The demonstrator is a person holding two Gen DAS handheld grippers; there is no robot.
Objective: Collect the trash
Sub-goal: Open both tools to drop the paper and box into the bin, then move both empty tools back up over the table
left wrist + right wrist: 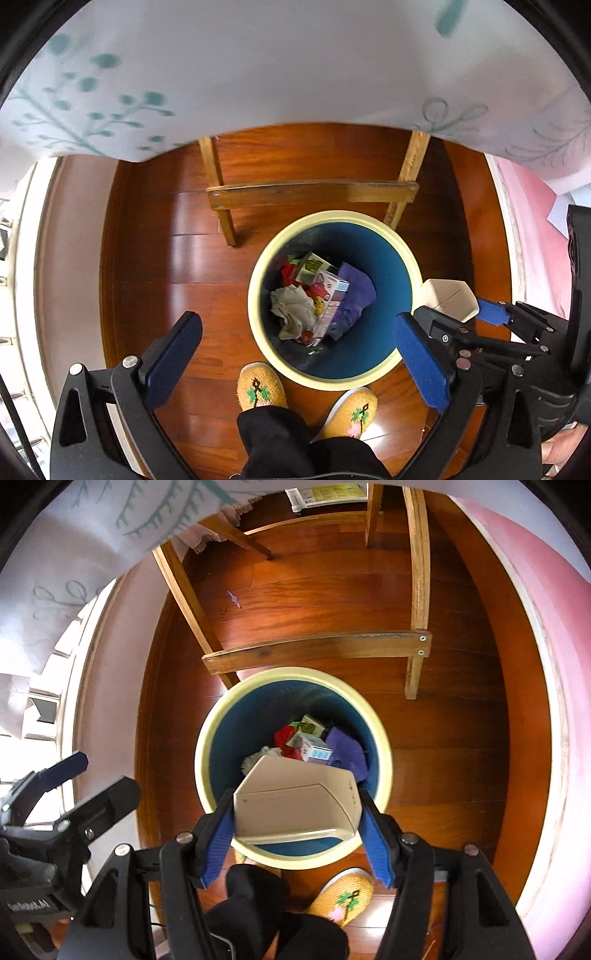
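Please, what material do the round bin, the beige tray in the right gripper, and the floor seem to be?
Round bin: likely plastic, with a smooth cream rim and a matte blue inside.
Beige tray: probably thin moulded plastic or stiff card; flat matte walls, sharp folds.
Floor: wood planks with a glossy finish, showing grain and bright reflections.

Both pictures are bright with daylight that comes from the left side, where the window area is washed out to white. The polished red-brown wooden floor carries pale glare streaks there. The white cloth with green leaf print is smeared by motion blur. The fisheye lens bends straight lines strongly, and the corners are black. The round bin with cream rim is fairly sharp, its inside in shadow.
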